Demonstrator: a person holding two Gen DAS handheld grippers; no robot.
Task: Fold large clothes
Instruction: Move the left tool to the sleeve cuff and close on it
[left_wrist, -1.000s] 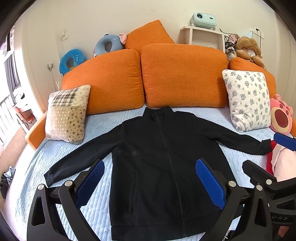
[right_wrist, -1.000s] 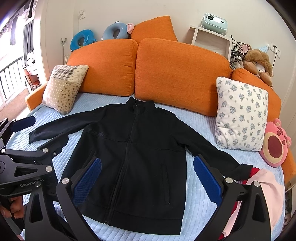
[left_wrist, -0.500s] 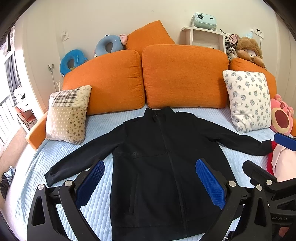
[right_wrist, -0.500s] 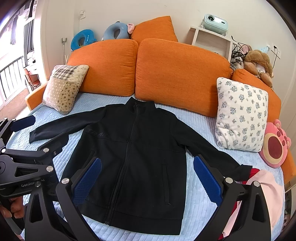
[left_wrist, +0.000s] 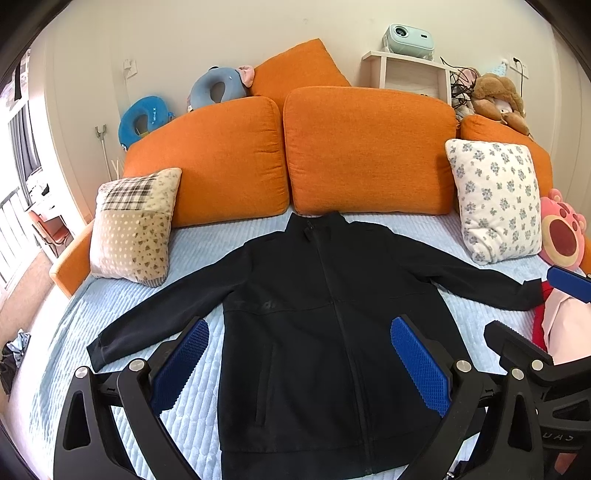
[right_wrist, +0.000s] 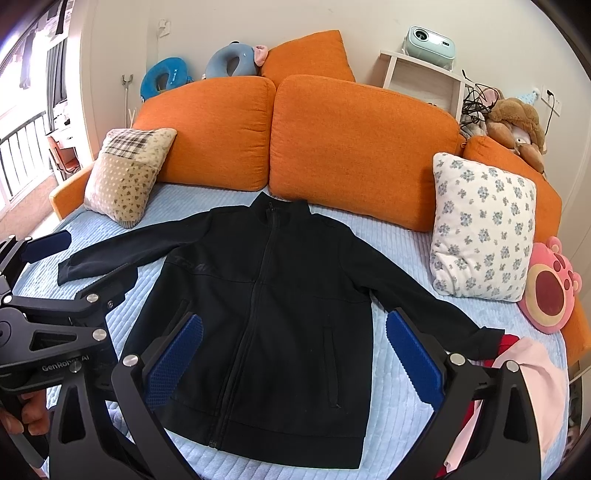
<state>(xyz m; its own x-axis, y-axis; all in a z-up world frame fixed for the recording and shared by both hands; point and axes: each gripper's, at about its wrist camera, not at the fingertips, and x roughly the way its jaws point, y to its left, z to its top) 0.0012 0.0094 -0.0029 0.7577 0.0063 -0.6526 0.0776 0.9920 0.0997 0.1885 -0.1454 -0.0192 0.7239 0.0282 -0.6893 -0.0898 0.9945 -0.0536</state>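
Note:
A black zip-up jacket (left_wrist: 325, 317) (right_wrist: 273, 314) lies flat and face up on the light blue bed cover (left_wrist: 207, 243), zipped, collar toward the orange cushions, both sleeves spread out sideways. My left gripper (left_wrist: 299, 362) hovers open above the jacket's lower half, holding nothing. My right gripper (right_wrist: 293, 360) is open too, over the hem area, its blue pads (right_wrist: 413, 356) wide apart. In the right wrist view the left gripper (right_wrist: 55, 295) shows at the left edge near the left sleeve cuff (right_wrist: 70, 271), with a hand on its handle.
Orange back cushions (left_wrist: 365, 147) line the far side. A patchwork pillow (left_wrist: 133, 225) stands at the left, a floral pillow (left_wrist: 498, 199) and a pink plush (left_wrist: 561, 236) at the right. Pink and red clothes (right_wrist: 517, 373) lie by the right sleeve cuff. A shelf holds a projector (left_wrist: 406, 37).
Both views have crept very slightly forward toward the jacket. The jacket has not moved and both grippers stay open.

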